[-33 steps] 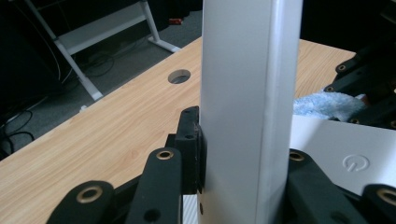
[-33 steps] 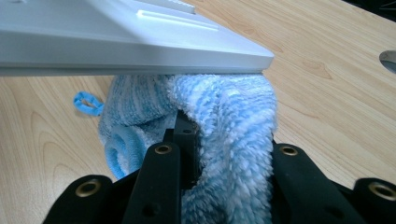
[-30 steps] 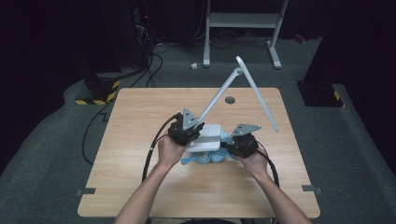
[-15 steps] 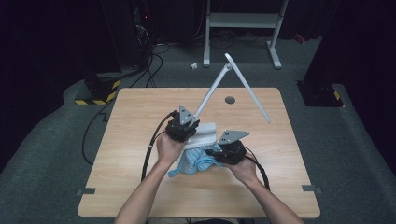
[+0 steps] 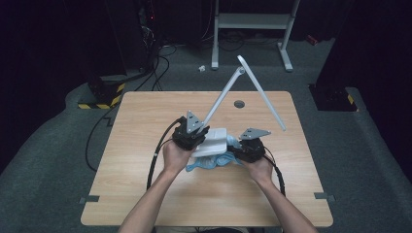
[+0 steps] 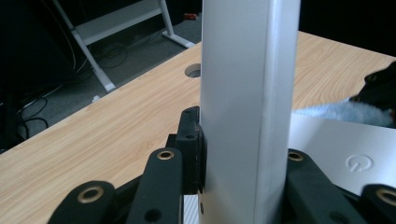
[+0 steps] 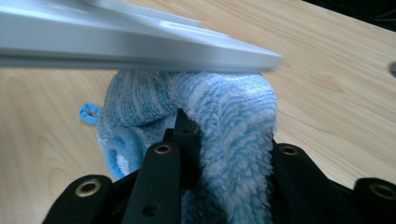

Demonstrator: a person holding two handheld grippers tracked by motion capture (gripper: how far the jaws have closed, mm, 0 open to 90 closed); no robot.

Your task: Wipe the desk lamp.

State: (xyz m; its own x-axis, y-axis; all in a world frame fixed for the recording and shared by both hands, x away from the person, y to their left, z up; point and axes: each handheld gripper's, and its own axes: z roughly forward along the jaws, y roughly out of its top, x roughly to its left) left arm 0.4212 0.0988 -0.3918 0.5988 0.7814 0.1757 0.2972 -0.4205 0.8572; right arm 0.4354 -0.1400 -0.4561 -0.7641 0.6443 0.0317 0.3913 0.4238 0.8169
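Observation:
A white desk lamp stands mid-table, its flat base point(image 5: 216, 144) tipped up on a blue fluffy cloth point(image 5: 210, 163). My left gripper point(image 5: 194, 137) is shut on the lamp's arm point(image 5: 221, 99) just above the base; the left gripper view shows the arm point(image 6: 247, 107) clamped in my left gripper point(image 6: 243, 154), beside the base's power symbol point(image 6: 358, 163). My right gripper point(image 5: 241, 150) is shut on the cloth at the base's right edge. In the right gripper view the cloth point(image 7: 224, 116) bulges between my right gripper point(image 7: 229, 140) jaws, under the base point(image 7: 140, 44).
The lamp's long head point(image 5: 262, 94) slants over the table's back right. A round cable hole point(image 5: 239, 103) sits near the far edge. Black cables point(image 5: 158, 150) trail off the table's left. A white frame stand point(image 5: 252, 22) is on the floor beyond.
The right gripper slid left under the base with the cloth, then came back right. The lamp leaned slightly left and returned. The left gripper stayed clamped on the arm.

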